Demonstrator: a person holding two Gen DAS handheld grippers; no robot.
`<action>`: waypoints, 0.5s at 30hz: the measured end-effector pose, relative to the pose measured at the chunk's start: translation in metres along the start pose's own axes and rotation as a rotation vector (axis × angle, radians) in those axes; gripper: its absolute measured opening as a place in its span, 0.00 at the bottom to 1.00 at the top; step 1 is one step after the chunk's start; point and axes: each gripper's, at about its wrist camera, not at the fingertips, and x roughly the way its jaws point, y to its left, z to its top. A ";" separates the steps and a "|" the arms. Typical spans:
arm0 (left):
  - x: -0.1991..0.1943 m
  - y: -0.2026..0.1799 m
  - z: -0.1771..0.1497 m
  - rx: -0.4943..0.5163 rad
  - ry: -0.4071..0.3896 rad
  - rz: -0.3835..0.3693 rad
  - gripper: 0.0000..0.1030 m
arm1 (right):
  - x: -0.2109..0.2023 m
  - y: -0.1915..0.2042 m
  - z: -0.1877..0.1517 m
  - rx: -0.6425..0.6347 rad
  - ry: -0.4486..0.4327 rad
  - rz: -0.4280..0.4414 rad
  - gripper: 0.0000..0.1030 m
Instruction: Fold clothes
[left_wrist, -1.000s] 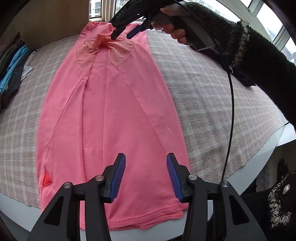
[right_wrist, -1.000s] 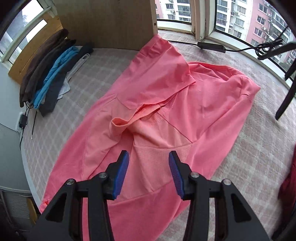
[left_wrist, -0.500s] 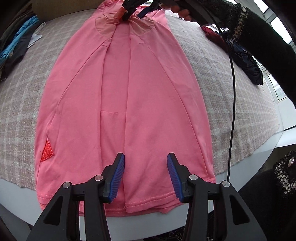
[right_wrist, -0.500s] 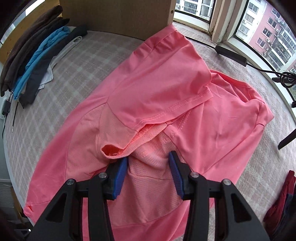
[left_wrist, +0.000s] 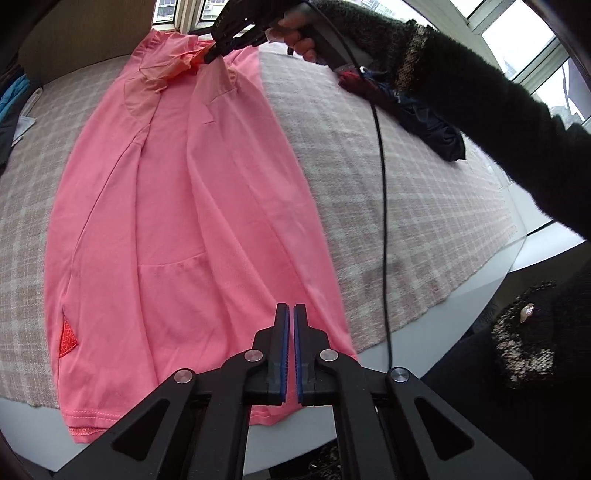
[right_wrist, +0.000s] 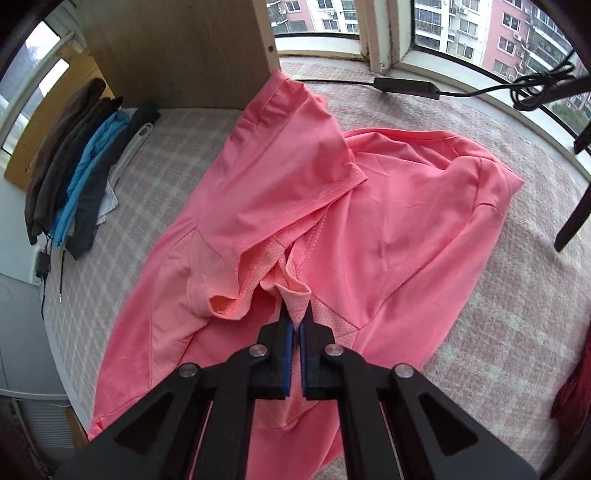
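dark clothes (right_wrist: 74, 173) beside pink shirt (right_wrist: 388, 221)

The left wrist camera looks steeply down from the hem end of the pink shirt (left_wrist: 192, 206), close above it, facing along its length toward the windows. The right wrist camera sits at the opposite, collar end, equally near, facing the wooden panel (right_wrist: 177, 48) and the stacked clothes (right_wrist: 77, 173). Both views share the shirt and the checked cover (left_wrist: 369, 206), probably over a desk.
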 end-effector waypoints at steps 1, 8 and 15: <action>-0.004 -0.004 0.005 0.010 -0.011 -0.018 0.02 | -0.007 -0.005 -0.003 0.021 -0.016 0.017 0.03; -0.014 -0.014 0.023 0.033 -0.046 -0.133 0.01 | -0.056 -0.041 -0.013 0.136 -0.119 0.051 0.02; -0.023 -0.017 0.015 0.014 -0.064 -0.265 0.02 | -0.115 -0.060 -0.023 0.159 -0.192 -0.059 0.02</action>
